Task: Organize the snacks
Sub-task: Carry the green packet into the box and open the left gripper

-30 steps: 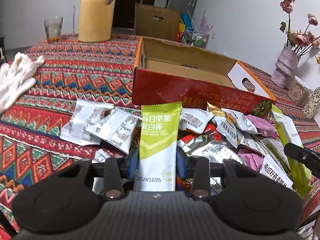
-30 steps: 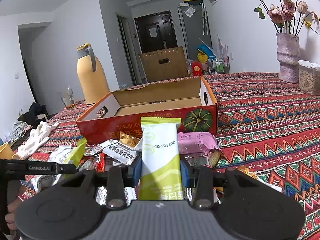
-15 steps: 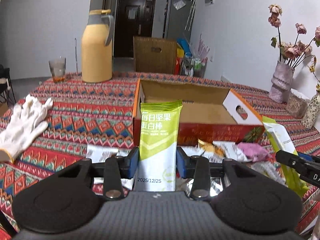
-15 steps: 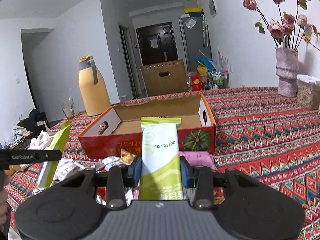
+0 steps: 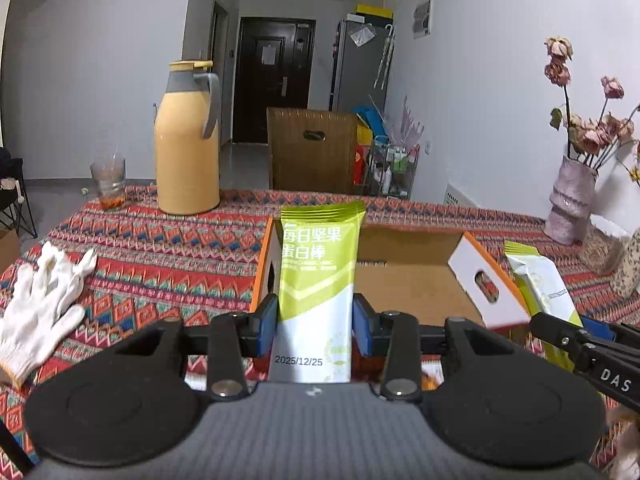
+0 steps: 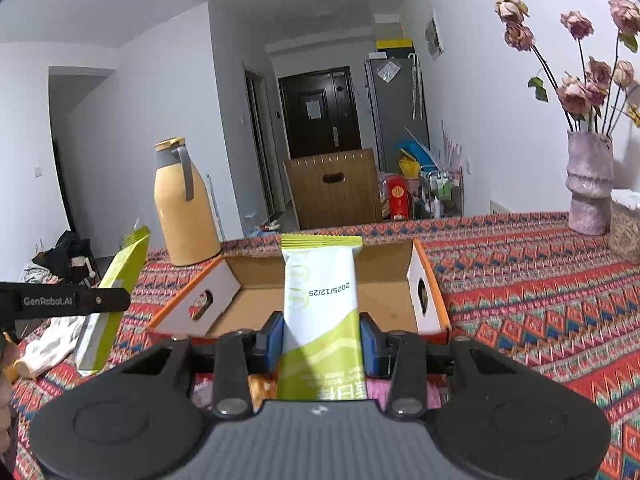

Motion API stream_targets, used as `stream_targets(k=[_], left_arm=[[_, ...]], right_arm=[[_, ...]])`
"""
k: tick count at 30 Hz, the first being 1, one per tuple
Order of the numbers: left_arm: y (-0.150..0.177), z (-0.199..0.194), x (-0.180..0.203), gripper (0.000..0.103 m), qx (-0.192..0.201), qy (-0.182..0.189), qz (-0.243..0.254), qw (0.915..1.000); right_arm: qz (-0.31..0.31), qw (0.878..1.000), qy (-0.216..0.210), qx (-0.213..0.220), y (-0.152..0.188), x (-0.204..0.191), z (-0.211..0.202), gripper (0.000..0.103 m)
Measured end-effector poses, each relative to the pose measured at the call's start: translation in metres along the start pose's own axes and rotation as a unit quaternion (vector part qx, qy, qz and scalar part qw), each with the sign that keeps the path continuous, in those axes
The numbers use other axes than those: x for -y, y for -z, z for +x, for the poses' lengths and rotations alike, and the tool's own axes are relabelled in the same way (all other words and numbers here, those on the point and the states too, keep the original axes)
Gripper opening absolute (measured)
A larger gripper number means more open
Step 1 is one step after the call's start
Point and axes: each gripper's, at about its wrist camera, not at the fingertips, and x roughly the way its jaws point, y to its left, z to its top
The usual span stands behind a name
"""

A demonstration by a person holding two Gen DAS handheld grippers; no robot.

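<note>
Two wrist views across a table [image 5: 168, 240] covered in a red, zigzag-patterned woven cloth. At far left lies a limp white knit glove [image 5: 44, 304]; behind it stand a smeared drinking glass [image 5: 109, 184] and a tall, smooth yellow flask [image 5: 187, 140] with a grey handle.

The left gripper [image 5: 315, 328] has its jaws closed on a flat, glossy protein bar [image 5: 316, 280], green above and white below, held at its lower half with its long axis pointing straight ahead. Directly beyond its tip, and lower, sits the open cardboard box [image 5: 404, 292], red outside, plain brown inside, orange-edged flaps standing up, nothing visible in it.

The right gripper [image 6: 321, 340] likewise has its jaws pressed on a matching bar [image 6: 320, 296], printed side reversed, long axis also aimed at the box [image 6: 392, 300]. Both hands face the box's long near wall side by side, neither clearly nearer, so each bar likely needs only to go forward and down. A few crinkled wrappers peek beneath the jaws.

At far right stands a ridged pink vase [image 6: 590, 184] of dried roses.
</note>
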Motion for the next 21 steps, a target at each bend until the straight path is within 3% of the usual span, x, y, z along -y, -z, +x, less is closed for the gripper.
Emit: stream_targets(k=[11,17,21], left_arm=[[-0.037,0.046,0.014,0.039,0.001,-0.011,-0.006,0.9999],[-0.048,0.085,0.021,0.039,-0.010,-0.027,-0.008,0.9996],[-0.045,0.118,0.021,0.039,-0.037,-0.045,-0.011,0.9982]], right_arm=[[-0.002,1.000,0.006,-0.013,-0.043,0.011,0.067,0.038],[-0.005,0.999,0.015,-0.046,-0.047,0.013,0.116,0.038],[0.002,0.997,0.027,-0.071,-0.041,0.021,0.145,0.038]])
